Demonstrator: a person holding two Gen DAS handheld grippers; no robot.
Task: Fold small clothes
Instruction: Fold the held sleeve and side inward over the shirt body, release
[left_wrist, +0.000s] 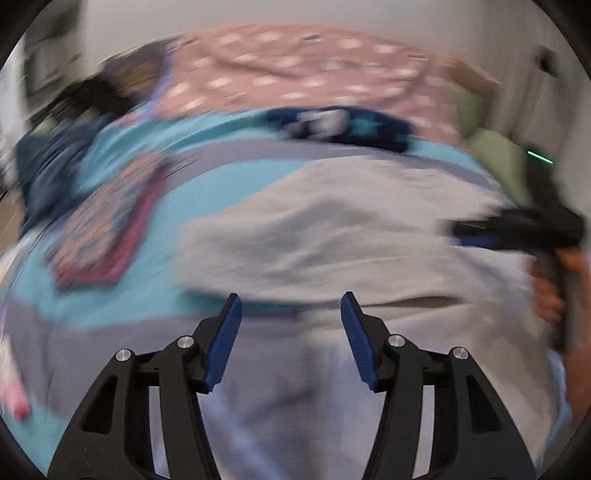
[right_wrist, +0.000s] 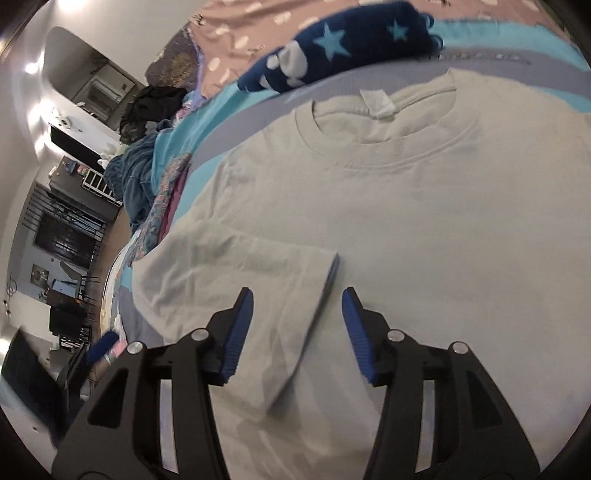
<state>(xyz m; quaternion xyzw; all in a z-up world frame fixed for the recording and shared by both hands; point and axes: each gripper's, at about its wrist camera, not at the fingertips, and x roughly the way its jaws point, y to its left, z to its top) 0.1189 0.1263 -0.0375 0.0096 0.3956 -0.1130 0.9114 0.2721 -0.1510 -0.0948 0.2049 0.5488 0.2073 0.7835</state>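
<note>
A pale grey T-shirt (right_wrist: 406, 206) lies flat on the bed, collar and white tag at the far side, its left sleeve (right_wrist: 236, 280) folded in over the body. My right gripper (right_wrist: 297, 314) is open and empty, just above the sleeve's hem edge. In the blurred left wrist view the same shirt (left_wrist: 332, 236) lies ahead. My left gripper (left_wrist: 291, 317) is open and empty over the shirt's near edge. The right gripper (left_wrist: 517, 229) shows at the right of that view, held by a hand.
A navy garment with light stars (right_wrist: 343, 48) lies beyond the collar. A floral purple garment (left_wrist: 99, 236) lies left of the shirt on the blue and grey bedcover (left_wrist: 207, 184). A pink spotted duvet (left_wrist: 295, 70) is behind. Dark clothes (right_wrist: 155, 99) are piled far left.
</note>
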